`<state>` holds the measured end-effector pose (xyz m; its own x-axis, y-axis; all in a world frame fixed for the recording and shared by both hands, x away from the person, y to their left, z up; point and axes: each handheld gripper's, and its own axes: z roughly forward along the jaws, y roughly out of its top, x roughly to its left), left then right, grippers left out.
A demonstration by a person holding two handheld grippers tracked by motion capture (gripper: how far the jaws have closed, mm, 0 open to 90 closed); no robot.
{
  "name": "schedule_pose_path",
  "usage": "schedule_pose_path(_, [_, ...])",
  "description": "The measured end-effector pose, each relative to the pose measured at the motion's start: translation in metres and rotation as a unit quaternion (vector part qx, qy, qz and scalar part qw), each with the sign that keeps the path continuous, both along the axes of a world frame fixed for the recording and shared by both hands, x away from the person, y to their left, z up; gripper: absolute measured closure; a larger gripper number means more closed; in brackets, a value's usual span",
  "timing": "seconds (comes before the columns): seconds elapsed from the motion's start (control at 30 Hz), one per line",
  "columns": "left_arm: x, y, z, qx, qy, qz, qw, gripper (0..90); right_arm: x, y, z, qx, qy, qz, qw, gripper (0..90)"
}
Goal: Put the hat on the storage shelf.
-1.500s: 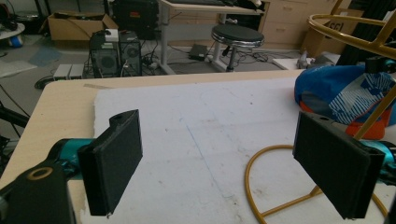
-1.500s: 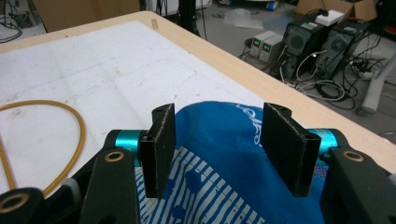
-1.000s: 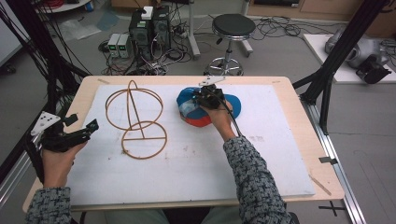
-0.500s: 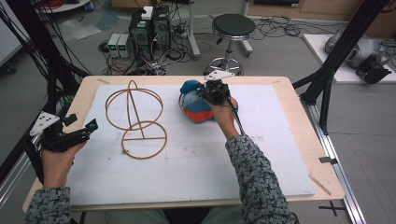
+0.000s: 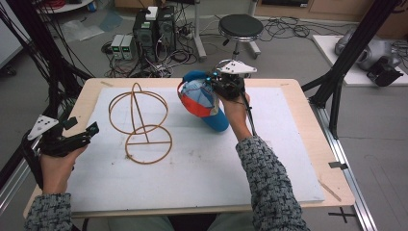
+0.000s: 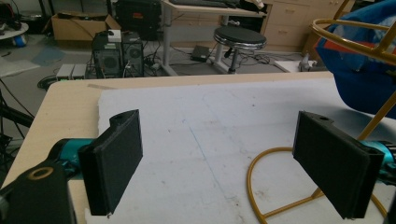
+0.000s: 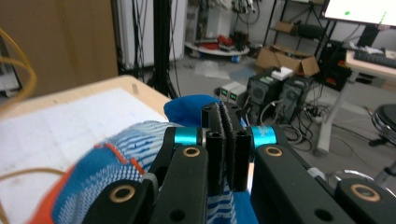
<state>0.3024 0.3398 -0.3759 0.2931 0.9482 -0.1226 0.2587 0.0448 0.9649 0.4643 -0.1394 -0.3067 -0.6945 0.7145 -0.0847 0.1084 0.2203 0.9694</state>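
Two grippers: right gripper (image 5: 222,85) clenches the blue cap (image 5: 204,100) near the bench's far edge; left gripper (image 5: 77,130) released at its left edge.

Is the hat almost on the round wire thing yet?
Not yet. Done: the right gripper has pinched the blue and orange cap and tipped it up off the white mat. In hand: the cap hangs in its shut jaws beside the wire stand, not touching it. Left: if it belongs there, setting it on. The left gripper waits open.
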Motion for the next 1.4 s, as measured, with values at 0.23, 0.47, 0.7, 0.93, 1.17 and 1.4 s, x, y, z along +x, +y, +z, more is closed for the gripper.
schedule_pose_path(0.23, [-0.001,0.0,0.001,-0.002,-0.003,0.0,1.0,16.3,-0.009,0.0,0.019,0.026,-0.02,0.015,0.9994,88.5])
schedule_pose_path(0.47, [-0.001,0.001,0.002,-0.003,-0.004,0.0,1.0,16.3,-0.022,0.006,0.047,0.057,-0.038,0.04,0.9969,88.5])
schedule_pose_path(0.7, [-0.003,0.003,0.004,-0.005,-0.007,0.002,1.0,16.3,-0.036,0.016,0.068,0.085,-0.053,0.073,0.9923,88.5])
schedule_pose_path(0.93, [-0.004,0.005,0.006,-0.006,-0.011,0.004,0.9999,16.4,-0.051,0.032,0.086,0.105,-0.06,0.116,0.9859,88.4])
schedule_pose_path(1.17, [-0.005,0.007,0.007,-0.007,-0.011,0.004,0.9999,16.4,-0.064,0.048,0.096,0.108,-0.069,0.15,0.9804,88.4])
schedule_pose_path(1.4, [-0.006,0.01,0.01,-0.009,-0.015,0.007,0.9998,16.4,-0.07,0.063,0.1,0.106,-0.069,0.172,0.977,88.4])
